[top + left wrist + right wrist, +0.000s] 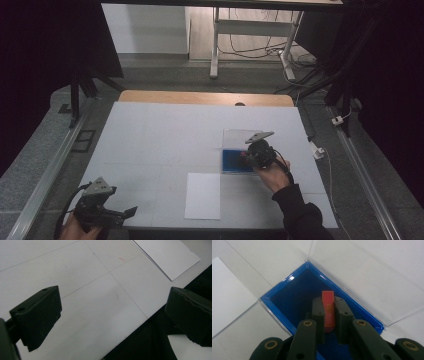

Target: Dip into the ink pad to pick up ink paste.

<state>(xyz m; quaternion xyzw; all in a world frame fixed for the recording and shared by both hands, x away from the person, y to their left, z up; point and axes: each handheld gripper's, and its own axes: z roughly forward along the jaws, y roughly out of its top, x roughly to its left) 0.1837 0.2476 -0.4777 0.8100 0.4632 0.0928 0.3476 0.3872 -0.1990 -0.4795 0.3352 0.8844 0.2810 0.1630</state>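
Observation:
A shallow blue box (234, 162) lies on the white table, right of centre, and its clear lid (239, 137) is folded open flat behind it. My right gripper (248, 155) hangs over the box's right part. In the right gripper view it (329, 302) is shut on a small red-orange flat piece (328, 295), held upright above the dark blue inside of the box (294, 297), with the clear lid (367, 275) beyond. My left gripper (129, 212) rests low at the table's front left corner; its jaws (113, 300) stand wide open with nothing between them.
A white sheet of paper (202, 195) lies near the front edge, left of the box, and its corner (167, 257) shows past the left jaws. The table's front edge (140, 325) runs just under the left gripper. A table frame and cables stand on the floor beyond.

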